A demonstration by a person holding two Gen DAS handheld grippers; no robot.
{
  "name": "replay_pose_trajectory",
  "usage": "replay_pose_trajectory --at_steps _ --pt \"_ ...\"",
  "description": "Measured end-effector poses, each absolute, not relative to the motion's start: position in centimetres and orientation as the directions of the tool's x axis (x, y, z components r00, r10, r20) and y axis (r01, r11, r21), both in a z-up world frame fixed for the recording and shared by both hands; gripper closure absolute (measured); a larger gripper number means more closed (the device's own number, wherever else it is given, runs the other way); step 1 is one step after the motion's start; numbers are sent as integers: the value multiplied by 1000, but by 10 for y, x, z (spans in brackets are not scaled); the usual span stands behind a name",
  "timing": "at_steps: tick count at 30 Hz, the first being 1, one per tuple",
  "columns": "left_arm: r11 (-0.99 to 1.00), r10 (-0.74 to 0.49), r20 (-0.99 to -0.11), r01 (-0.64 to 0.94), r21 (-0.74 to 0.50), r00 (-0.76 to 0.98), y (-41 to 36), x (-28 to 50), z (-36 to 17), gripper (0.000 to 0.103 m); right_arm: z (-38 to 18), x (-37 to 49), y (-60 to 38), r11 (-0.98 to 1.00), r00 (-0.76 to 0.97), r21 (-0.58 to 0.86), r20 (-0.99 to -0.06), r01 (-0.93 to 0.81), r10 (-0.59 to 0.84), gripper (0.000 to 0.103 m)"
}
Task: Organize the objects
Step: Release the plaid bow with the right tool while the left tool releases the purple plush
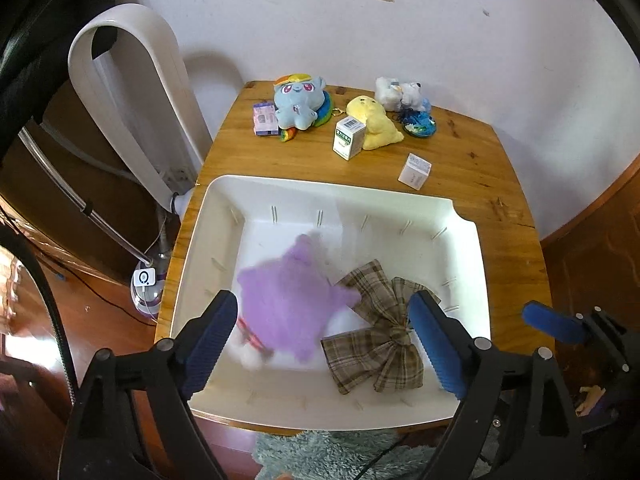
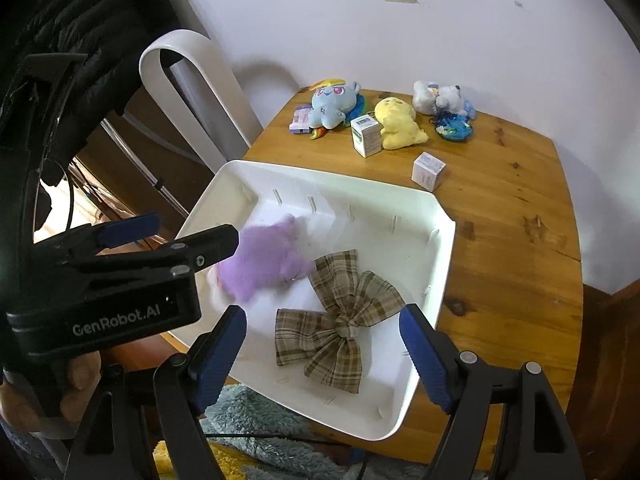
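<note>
Nearest in the left wrist view, the left gripper (image 1: 320, 344) hangs over the shallow white plastic tray (image 1: 400, 196) with its blue-padded jaws spread wide and nothing pinched. Between them, blurred, lies the fuzzy purple star-shaped plush toy (image 1: 288, 304), free of both pads, on the tray floor at about seven o'clock of the tray. Just beside it at four o'clock lies the brown plaid fabric bow (image 1: 380, 340), its tails fanned toward the near rim.

In the right wrist view the right gripper (image 2: 324, 344) likewise stands with jaws spread and empty, the bow directly below and between them.

Both tray items look delivered, so the next pick should come from the wooden table (image 1: 472, 160) beyond the tray's far rim, at twelve o'clock from both grippers. First out is the small white cardboard box (image 1: 415, 171), alone at about one o'clock and tilted on an edge; the right gripper looks the nearer to it. Further back stands the green-and-white carton (image 1: 349, 138), touching the yellow plush chick (image 1: 374, 122). At eleven o'clock lies the blue pony plush (image 1: 298, 102), beside a pink-and-purple packet (image 1: 265, 119), nearer the left gripper. Farthest, at one o'clock, sits a white-and-blue plush cluster (image 1: 404, 96).
</note>
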State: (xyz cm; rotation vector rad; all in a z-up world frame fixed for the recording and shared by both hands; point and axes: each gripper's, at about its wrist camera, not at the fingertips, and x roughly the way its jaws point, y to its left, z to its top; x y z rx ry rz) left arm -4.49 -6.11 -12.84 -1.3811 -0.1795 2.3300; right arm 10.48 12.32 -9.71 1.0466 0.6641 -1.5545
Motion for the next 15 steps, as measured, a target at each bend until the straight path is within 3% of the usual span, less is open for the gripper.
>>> replay_pose_trajectory --at_steps 15 --pt "-895 443 -782 -262 -360 -439 -70 -46 -119 13 -86 99 130 -246 10 161 -855 956 -519 22"
